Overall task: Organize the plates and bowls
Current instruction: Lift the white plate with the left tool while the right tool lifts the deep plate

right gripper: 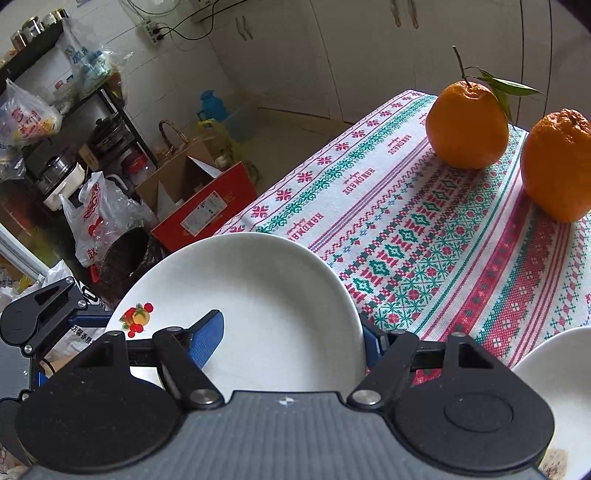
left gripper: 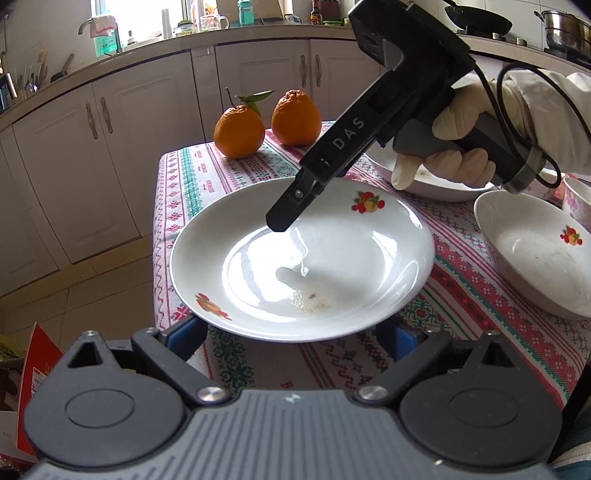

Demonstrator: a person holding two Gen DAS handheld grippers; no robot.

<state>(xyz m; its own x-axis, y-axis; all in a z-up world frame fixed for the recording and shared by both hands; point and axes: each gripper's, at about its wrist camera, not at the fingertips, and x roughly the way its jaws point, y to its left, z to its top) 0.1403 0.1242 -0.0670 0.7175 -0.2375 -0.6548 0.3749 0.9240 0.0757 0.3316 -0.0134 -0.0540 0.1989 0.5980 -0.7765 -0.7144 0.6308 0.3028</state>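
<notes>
Left wrist view shows your right gripper (left gripper: 280,221) clamping the far rim of the fruit-print plate (left gripper: 332,266) above the tablecloth (left gripper: 461,288), while your left gripper (left gripper: 295,332) stands spread wide, gripping nothing. Sorting looks barely begun: one bowl (left gripper: 535,258) and another plate (left gripper: 436,184) sit unstacked to the right.

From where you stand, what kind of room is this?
Most likely a home kitchen: pale cabinets run under a countertop with a sink tap, pots sit on a stove, and a cloth-covered table holds dishes and oranges.
</notes>
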